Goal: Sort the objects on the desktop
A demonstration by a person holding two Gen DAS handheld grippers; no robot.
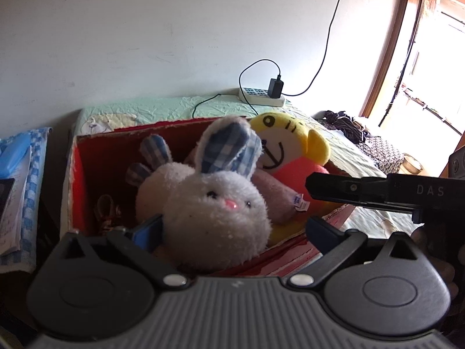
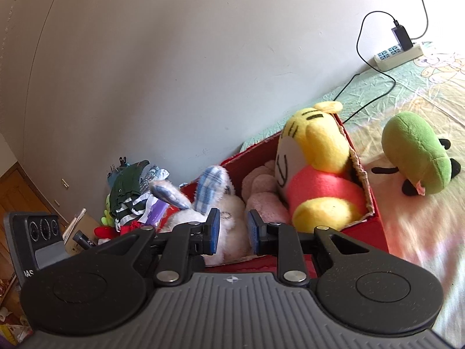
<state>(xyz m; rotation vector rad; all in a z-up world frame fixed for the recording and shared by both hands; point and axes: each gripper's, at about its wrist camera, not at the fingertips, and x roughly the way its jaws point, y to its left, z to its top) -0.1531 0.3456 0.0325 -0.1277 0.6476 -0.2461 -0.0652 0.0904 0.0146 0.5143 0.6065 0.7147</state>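
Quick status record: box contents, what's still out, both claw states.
box: red box, open top
inside: white rabbit plush, yellow tiger plush, pink plush
still outside: green plush on the sheet, right of the box
left claw: open, straddling the rabbit's head
right claw: open, holding nothing

A green patterned bed sheet [image 2: 407, 87] carries the red box [image 2: 375, 212], green plush [image 2: 412, 151] and power strip [image 2: 398, 53].
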